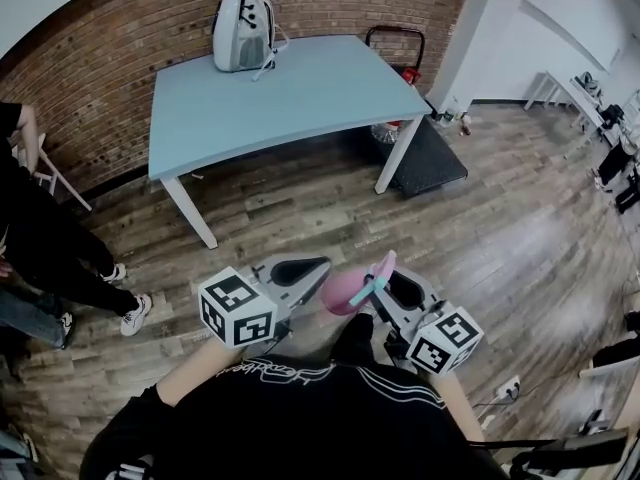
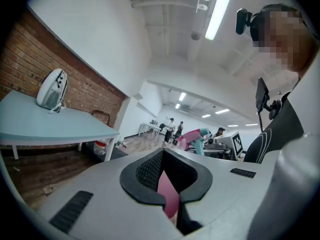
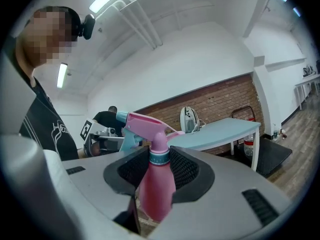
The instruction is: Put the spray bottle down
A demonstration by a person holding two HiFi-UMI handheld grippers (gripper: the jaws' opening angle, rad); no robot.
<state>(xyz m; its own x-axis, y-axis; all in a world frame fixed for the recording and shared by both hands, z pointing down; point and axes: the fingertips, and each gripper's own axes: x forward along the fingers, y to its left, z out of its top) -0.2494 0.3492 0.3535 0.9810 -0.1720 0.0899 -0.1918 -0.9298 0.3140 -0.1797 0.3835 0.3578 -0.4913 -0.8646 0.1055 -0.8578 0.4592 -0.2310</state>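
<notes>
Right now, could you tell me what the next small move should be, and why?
Probably carry the spray bottle forward toward the blue table. The right hand-held gripper is clamped on it over the wooden floor, and the table, the only surface nearby, lies some way ahead.

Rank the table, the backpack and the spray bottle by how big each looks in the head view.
Table, by far.
Backpack and spray bottle look close; the bottle is nearer the camera and partly hidden, so I won't rank them.

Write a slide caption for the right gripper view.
Right gripper clamped on a pink plastic spray bottle, with a light blue table and a red brick wall behind.
</notes>
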